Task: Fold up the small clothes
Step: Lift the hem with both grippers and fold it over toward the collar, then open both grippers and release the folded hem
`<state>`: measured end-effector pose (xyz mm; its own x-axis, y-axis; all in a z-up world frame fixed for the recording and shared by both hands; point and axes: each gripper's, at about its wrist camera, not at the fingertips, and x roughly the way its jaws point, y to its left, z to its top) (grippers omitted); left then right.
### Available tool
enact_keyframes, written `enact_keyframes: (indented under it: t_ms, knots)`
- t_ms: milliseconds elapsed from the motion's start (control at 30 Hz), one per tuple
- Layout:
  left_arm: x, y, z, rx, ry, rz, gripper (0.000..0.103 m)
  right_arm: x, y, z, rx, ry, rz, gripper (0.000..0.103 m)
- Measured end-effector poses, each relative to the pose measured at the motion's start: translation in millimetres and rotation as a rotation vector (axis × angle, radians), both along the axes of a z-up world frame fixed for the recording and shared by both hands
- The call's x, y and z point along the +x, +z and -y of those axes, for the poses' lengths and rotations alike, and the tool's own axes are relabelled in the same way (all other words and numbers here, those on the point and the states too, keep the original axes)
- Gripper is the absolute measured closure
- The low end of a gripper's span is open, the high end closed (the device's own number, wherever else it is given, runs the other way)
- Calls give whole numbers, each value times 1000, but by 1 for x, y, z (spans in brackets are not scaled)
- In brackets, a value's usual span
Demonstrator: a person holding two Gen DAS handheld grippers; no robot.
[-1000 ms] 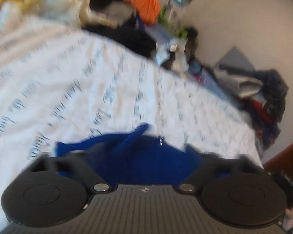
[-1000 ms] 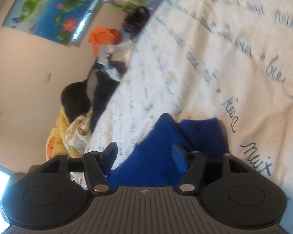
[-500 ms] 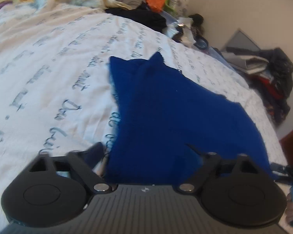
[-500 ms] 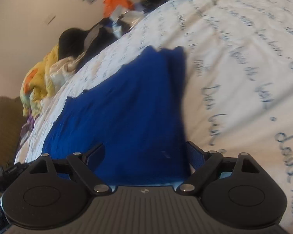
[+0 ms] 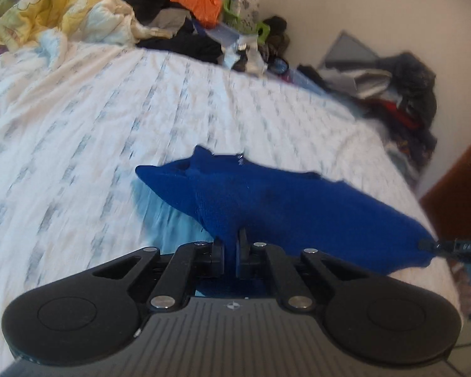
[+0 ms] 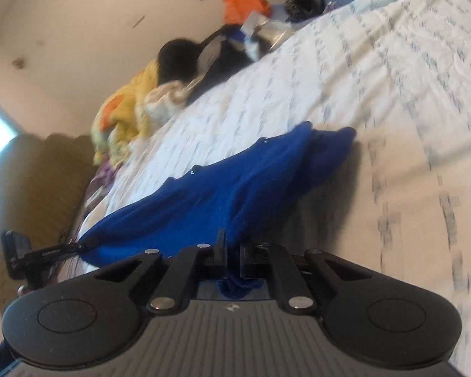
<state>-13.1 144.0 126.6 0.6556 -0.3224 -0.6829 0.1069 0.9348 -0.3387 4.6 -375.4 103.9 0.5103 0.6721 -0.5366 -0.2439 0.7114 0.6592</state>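
A small blue garment (image 5: 282, 198) is held stretched above the white printed bedsheet (image 5: 94, 119). My left gripper (image 5: 230, 243) is shut on one near corner of it. My right gripper (image 6: 230, 248) is shut on the other near corner; the cloth (image 6: 235, 185) bunches between its jaws. The right gripper also shows at the right edge of the left wrist view (image 5: 430, 246), pinching the far corner. The left gripper shows at the left of the right wrist view (image 6: 78, 248). The garment's far end droops toward the sheet.
A yellow and orange blanket (image 5: 47, 6), dark clothes (image 5: 179, 44) and an orange bag (image 5: 201, 0) lie along the bed's far side. More clothes (image 5: 402, 100) are piled at the right by the wall. A brown headboard (image 6: 37, 188) stands left.
Both grippers have closed on the garment's near corners and lifted it off the sheet; half a second ago it lay flat between open jaws.
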Motion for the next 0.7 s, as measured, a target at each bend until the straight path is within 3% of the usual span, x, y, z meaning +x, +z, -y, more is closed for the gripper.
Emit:
enact_keyframes:
  t_ms: [67,100,167,200,267,300,333,400,467,533,567,600,633,700]
  knots:
    - [-18,-32,-7,38,17,-48,87,-25,-17,-3,-58,-12,-53,84]
    - [-20,-47,-14,50,61,-79,88,-32,-29,-7,-107,-27,-89,58]
    - [-12,-59,-31,31,168,-120,86,-32,-40,-8,-207,-71,-128,30]
    - [-6,-54,-35,12,193,-100,86,-28,-36,-6,-237,-118,-105,30]
    - [14,-33,-31,17,216,4,61,-14,-16,2,-196,-190,7,30]
    - [28,-24,-24,35,219,45,23,-5,-6,2,-158,-194,72,30]
    - [44,-18,-13,60,226,80,3,8,2,-1,-140,-186,122,30]
    - [78,-17,10,116,217,125,11,44,7,-12,-158,-183,156,31]
    - [119,-28,38,197,179,114,21,83,0,-30,-224,-173,144,32]
    - [151,-47,62,276,150,58,49,115,-14,-49,-304,-141,126,43]
    - [164,-58,71,297,123,23,54,129,-25,-59,-347,-130,102,55]
    - [172,-69,78,327,99,0,77,138,-36,-67,-378,-114,79,75]
    - [176,-75,84,369,98,3,88,144,-42,-72,-399,-99,58,92]
    - [171,-72,81,398,128,69,91,139,-49,-77,-400,-90,80,96]
